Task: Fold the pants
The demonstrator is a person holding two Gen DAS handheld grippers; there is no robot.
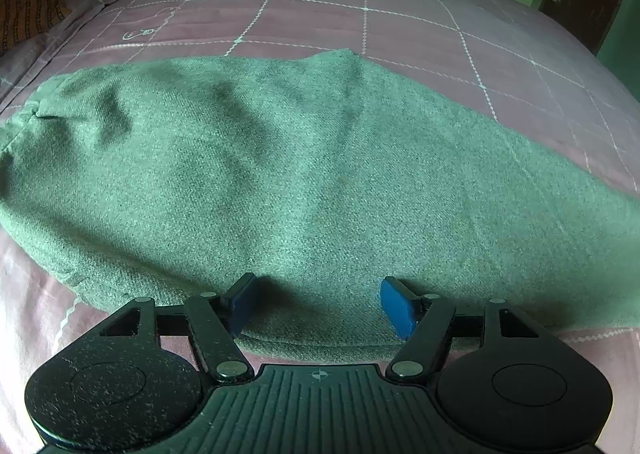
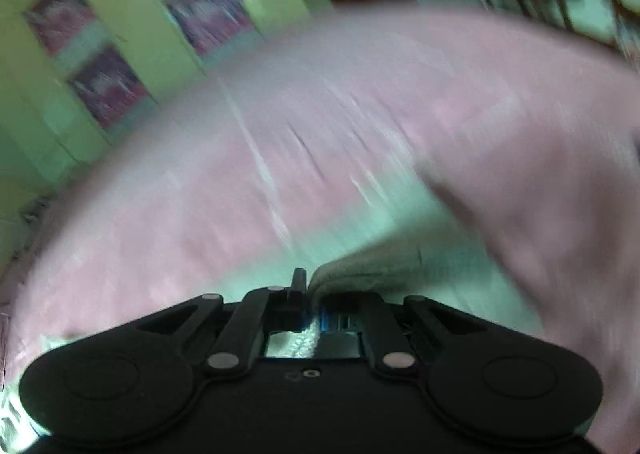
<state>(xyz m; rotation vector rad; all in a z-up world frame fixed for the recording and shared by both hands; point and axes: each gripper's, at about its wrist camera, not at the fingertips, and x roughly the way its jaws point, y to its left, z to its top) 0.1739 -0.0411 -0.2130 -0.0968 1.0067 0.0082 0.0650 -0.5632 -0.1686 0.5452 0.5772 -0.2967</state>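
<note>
My right tongs (image 2: 306, 294) pinch the soft, floppy pants (image 1: 304, 181); left tongs (image 1: 318, 304) gape over the near edge, where I'd grip.

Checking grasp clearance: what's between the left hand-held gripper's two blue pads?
Left wrist view: only the green pants lie between the blue pads of the open left hand-held gripper; their near folded edge crosses the gap. Nothing else is there.

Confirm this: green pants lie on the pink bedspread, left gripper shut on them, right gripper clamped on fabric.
Not quite: the left gripper is open over the pants, as the left wrist view shows. The right gripper is clamped on fabric, and the bedspread is pink.
</note>
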